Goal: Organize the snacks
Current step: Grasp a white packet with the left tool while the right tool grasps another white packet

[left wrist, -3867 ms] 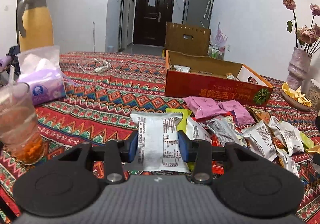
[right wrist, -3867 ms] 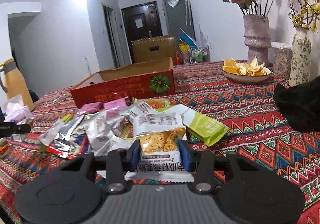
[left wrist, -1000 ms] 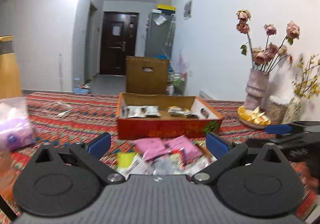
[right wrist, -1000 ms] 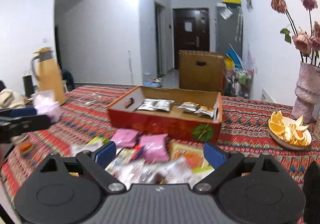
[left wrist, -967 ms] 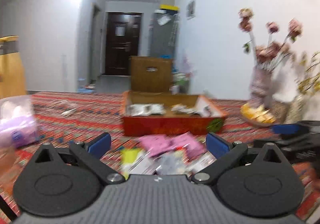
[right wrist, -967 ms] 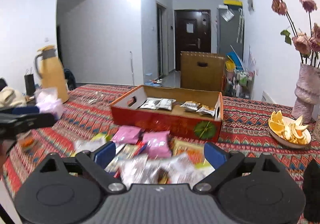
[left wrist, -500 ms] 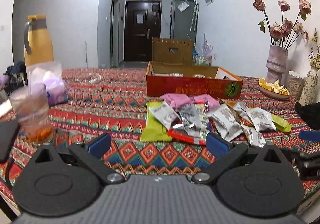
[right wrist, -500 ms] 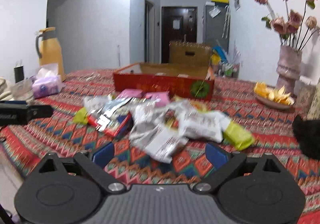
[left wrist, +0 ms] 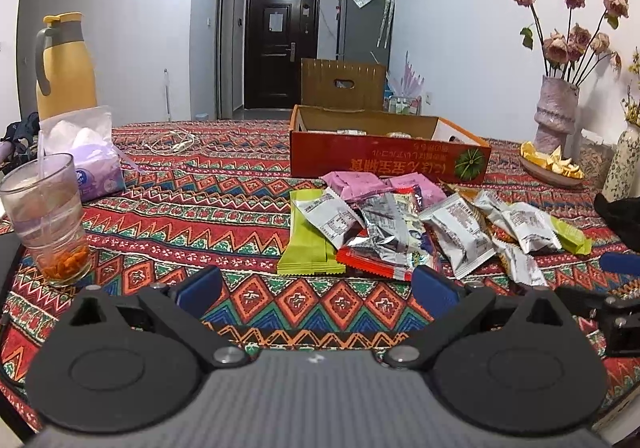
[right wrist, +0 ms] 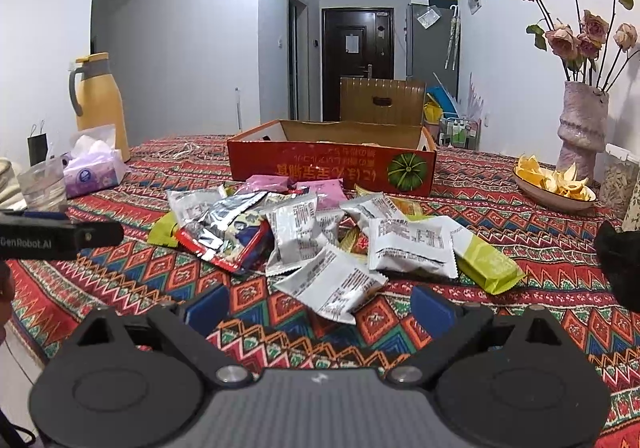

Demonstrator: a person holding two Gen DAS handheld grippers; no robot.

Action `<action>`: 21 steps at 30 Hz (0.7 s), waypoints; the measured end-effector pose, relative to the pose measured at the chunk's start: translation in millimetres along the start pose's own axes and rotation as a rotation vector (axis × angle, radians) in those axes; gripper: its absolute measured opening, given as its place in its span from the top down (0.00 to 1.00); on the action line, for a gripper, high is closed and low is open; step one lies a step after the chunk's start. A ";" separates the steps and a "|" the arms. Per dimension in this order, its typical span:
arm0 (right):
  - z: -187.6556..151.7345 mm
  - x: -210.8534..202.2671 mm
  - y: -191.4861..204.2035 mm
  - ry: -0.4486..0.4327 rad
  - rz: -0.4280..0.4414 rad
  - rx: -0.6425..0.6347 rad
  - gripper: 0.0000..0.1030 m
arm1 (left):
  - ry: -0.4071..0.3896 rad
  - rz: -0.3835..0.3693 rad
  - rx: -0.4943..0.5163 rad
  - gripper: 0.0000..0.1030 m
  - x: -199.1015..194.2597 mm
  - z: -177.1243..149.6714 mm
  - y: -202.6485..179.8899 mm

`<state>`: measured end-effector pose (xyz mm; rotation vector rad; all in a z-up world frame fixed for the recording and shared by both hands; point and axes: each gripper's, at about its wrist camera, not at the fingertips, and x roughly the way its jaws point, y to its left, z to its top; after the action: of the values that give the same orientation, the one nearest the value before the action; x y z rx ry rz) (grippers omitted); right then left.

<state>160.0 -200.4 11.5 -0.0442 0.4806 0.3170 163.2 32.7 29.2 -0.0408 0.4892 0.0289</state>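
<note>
Snack packets [right wrist: 320,244]: loose overlapping heap on the counter [left wrist: 200,224], just before the red cardboard box [right wrist: 332,163]; lower packets partly hidden. Box contents mostly hidden behind its wall. Left gripper [left wrist: 316,288], right gripper [right wrist: 320,304]: jaws spread wide, empty.

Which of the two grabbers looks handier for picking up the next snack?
Probably the right gripper: open, with a white packet lying just ahead of its fingertips. The left gripper, also open, faces bare tablecloth.
</note>
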 end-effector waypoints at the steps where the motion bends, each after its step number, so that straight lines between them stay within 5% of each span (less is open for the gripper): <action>1: 0.7 1.3 -0.8 -0.002 -0.003 0.003 0.05 | 0.003 0.000 0.000 0.00 2.2 -0.1 0.1; 9: 8.8 19.4 -6.2 0.004 -0.013 0.024 0.05 | 0.034 -0.018 0.015 0.01 26.8 3.2 0.2; 15: 15.4 41.7 -9.7 0.025 -0.030 0.040 0.09 | 0.062 -0.085 0.043 0.19 54.3 11.4 -3.7; 17: 17.8 50.3 -10.3 0.038 -0.019 0.038 0.19 | 0.053 -0.085 0.046 0.27 64.8 18.6 -3.2; 21: 25.4 65.6 -4.5 0.043 0.007 0.007 0.21 | 0.029 -0.065 0.071 0.31 90.2 35.0 0.8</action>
<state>227.8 -182.8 3.6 -0.0423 0.5244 0.3212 259.1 36.7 17.6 0.0129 0.5170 -0.0525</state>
